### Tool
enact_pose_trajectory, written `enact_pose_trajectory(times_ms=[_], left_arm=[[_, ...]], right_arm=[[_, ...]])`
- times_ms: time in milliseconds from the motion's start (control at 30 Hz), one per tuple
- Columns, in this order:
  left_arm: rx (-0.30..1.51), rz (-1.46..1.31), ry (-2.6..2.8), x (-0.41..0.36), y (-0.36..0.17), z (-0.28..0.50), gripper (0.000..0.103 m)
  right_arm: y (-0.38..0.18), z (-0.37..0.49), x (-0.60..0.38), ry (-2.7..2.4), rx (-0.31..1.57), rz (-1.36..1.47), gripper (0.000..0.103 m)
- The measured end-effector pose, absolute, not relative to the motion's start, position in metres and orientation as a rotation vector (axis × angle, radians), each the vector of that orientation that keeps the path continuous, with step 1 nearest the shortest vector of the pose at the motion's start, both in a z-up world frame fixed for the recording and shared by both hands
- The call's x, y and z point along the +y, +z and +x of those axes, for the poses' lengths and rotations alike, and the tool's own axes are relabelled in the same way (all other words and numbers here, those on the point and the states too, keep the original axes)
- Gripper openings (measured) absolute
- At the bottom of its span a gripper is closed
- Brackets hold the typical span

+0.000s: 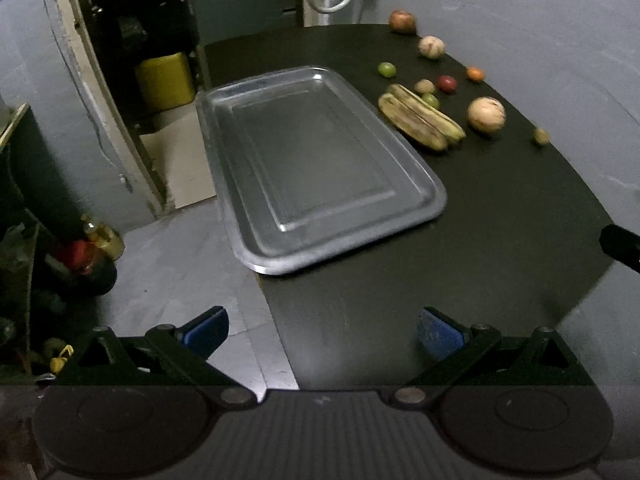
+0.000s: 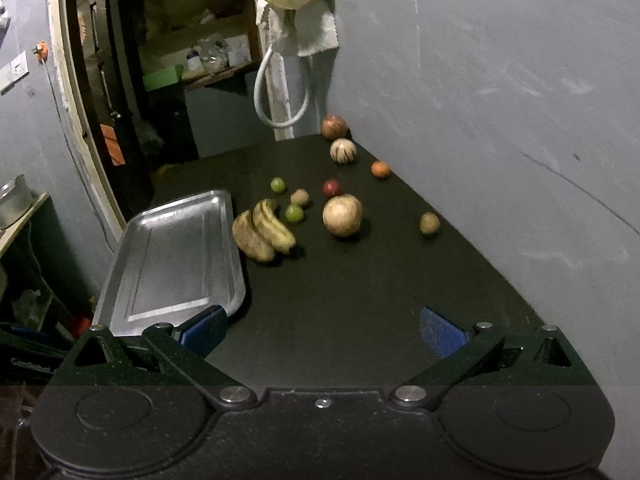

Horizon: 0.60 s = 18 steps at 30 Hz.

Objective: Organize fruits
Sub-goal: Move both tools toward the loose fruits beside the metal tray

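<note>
Both claws are wide and hold nothing: the left claw (image 1: 322,332) hangs over the near edge of the surface (image 1: 500,240), the right claw (image 2: 324,330) over its near middle. I judge that the task is at its start, since the tray (image 1: 256,184) is bare. The bananas (image 2: 264,232) lie just beside it, and 9 round fruits are scattered behind. The next move probably needs a reach forward to 1 fruit; nothing stands in the way.

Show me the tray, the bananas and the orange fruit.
tray (image 1: 320,236): left wrist view, near rim.
bananas (image 2: 264,234): right wrist view, middle of the bunch.
orange fruit (image 2: 380,169): right wrist view, centre of the fruit.
</note>
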State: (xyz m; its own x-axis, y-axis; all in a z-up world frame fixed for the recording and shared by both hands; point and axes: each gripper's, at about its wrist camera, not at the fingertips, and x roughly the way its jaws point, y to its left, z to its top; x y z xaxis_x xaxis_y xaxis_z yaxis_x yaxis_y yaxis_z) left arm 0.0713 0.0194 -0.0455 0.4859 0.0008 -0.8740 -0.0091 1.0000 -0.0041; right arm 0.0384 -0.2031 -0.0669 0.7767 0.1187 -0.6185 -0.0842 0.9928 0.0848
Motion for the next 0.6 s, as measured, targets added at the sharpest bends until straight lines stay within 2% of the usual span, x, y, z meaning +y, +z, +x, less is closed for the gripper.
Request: enact_pose_trajectory(times_ms=[300,600], left_arm=[[1.048,-0.048,0.061,0.013,-0.023,0.137,0.102],[1.039,-0.072,0.075,-0.002,-0.019,0.189,0.102]], right_arm=[[-0.049,0.113,-0.226,0.224,0.631,0.09,0.102],[-0.077,0.152,-0.243,0.215,0.689,0.098,0.102]])
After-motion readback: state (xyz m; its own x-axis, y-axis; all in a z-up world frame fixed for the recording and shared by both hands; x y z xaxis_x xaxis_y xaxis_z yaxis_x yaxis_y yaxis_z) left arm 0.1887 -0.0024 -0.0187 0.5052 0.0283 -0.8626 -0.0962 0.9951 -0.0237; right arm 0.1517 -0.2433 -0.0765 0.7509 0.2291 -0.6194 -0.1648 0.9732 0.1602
